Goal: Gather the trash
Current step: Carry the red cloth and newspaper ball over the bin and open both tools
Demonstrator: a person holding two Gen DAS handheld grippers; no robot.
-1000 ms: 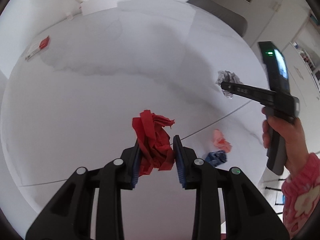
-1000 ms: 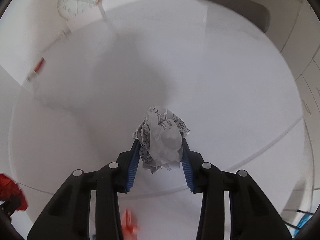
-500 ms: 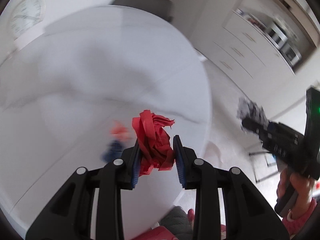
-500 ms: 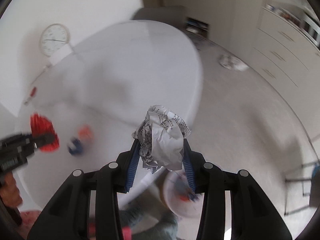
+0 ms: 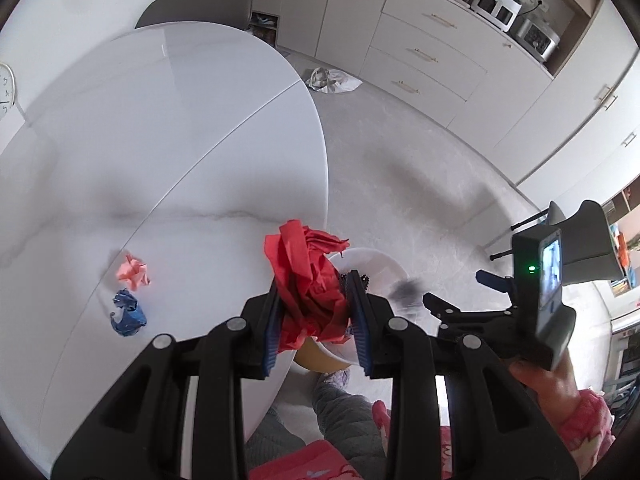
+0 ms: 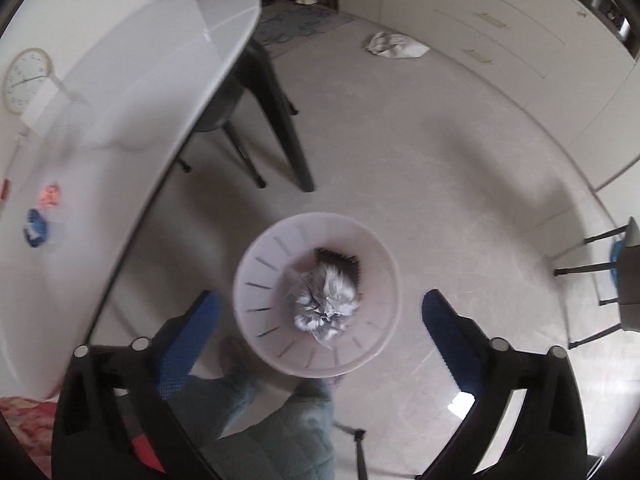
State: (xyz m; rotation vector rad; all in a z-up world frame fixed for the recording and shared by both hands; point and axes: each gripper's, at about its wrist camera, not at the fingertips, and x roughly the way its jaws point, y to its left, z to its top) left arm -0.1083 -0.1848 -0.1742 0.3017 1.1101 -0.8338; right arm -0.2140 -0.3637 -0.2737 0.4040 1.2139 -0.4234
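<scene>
Red crumpled paper (image 5: 310, 280) sits clamped in the left hand-held gripper (image 5: 314, 312) above the edge of the white desk (image 5: 160, 140). The right hand-held gripper (image 6: 320, 320) has just sprung wide, nothing between its blue pads, and a grey-white paper wad (image 6: 326, 304) lies blurred inside the pale wastebasket (image 6: 260, 276) on the floor below. Pink scrap (image 5: 134, 272) and blue scrap (image 5: 128, 314) remain on the desk.

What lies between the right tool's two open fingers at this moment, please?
In the right wrist view, the right tool has just opened; between its fingers lie the white bin and the grey paper wad over it, untouched.
</scene>
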